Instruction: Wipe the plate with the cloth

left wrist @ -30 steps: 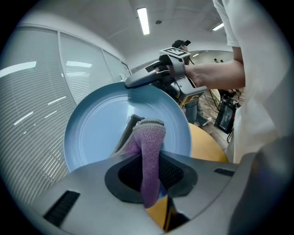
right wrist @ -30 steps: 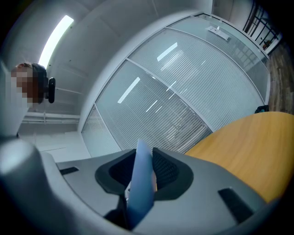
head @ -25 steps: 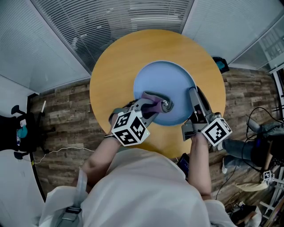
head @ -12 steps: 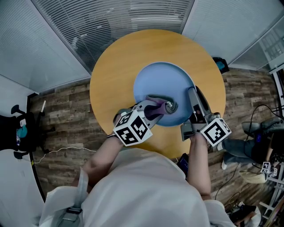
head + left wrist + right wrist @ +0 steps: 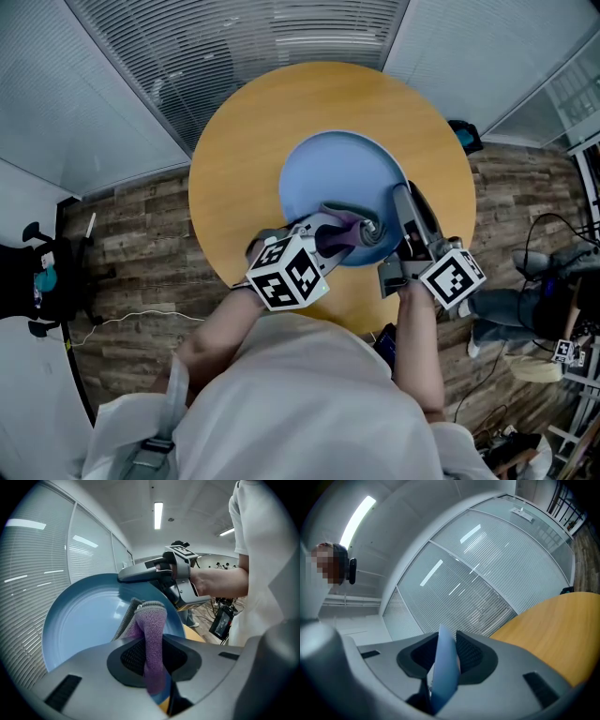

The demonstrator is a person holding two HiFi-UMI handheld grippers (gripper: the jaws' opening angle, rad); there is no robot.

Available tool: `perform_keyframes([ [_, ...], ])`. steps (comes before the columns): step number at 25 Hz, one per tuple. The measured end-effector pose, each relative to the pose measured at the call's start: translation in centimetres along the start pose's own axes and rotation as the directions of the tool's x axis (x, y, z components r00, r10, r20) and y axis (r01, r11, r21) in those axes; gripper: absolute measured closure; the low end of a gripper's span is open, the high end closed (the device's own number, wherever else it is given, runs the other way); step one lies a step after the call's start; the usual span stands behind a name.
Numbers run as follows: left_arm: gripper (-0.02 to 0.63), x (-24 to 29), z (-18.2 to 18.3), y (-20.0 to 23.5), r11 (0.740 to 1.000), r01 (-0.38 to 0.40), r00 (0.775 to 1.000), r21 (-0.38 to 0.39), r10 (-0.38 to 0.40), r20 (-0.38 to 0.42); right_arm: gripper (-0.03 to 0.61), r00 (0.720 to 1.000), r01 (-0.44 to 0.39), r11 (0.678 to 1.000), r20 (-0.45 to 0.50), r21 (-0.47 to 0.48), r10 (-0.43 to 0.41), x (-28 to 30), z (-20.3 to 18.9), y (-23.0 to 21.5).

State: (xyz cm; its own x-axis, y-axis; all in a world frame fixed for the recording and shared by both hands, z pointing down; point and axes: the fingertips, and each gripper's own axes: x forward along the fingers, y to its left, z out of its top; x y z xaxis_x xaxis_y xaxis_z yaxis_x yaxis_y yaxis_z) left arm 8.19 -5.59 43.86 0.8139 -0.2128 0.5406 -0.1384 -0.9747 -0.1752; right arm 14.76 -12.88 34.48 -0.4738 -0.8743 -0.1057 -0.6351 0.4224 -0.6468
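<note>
The left gripper [image 5: 337,232] reaches from the near left toward the far right, with the person's left forearm [image 5: 211,328] bent behind it. Its fingers are closed on a folded purple-and-grey terry cloth [image 5: 151,625]. The cloth's free end lies against the near part of the plate's face.

The round light-blue plate [image 5: 333,173] is over the middle of the round yellow wooden worktop [image 5: 234,159], toward its near right. The plate carries only the cloth's end.

The right gripper [image 5: 405,202] points away from the person along the plate's right side, with the right forearm [image 5: 417,337] in line behind it. Its fingers are clamped on the plate's right rim, which shows edge-on between them in the right gripper view.
</note>
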Motion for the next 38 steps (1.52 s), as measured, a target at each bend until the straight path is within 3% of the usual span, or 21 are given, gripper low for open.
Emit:
perform_keyframes([
  [12, 0.543, -0.6, -0.5, -2.2, 0.985, 0.06, 0.998, 0.165, -0.057, -0.025, 0.466, 0.999, 0.006, 0.999, -0.041, -0.037, -0.007, 0.3, -2.2, 1.3],
  [22, 0.543, -0.9, -1.9, -3.9, 0.918, 0.187, 0.981, 0.35, -0.152, -0.124, 0.466, 0.997, 0.007, 0.999, -0.075, -0.036, -0.01, 0.6, -2.7, 1.1],
  [30, 0.543, -0.9, -4.2, -5.2, 0.876, 0.262, 0.955, 0.405, -0.177, -0.237, 0.468, 0.997, 0.021, 0.994, -0.069, -0.108, -0.028, 0.1, -2.1, 1.4],
  [38, 0.543, -0.7, -6.3, -5.8, 0.856, 0.315, 0.922, 0.409, -0.174, -0.346, 0.468, 0.995, 0.028, 0.986, -0.088, -0.166, -0.043, -0.1, -2.1, 1.4],
])
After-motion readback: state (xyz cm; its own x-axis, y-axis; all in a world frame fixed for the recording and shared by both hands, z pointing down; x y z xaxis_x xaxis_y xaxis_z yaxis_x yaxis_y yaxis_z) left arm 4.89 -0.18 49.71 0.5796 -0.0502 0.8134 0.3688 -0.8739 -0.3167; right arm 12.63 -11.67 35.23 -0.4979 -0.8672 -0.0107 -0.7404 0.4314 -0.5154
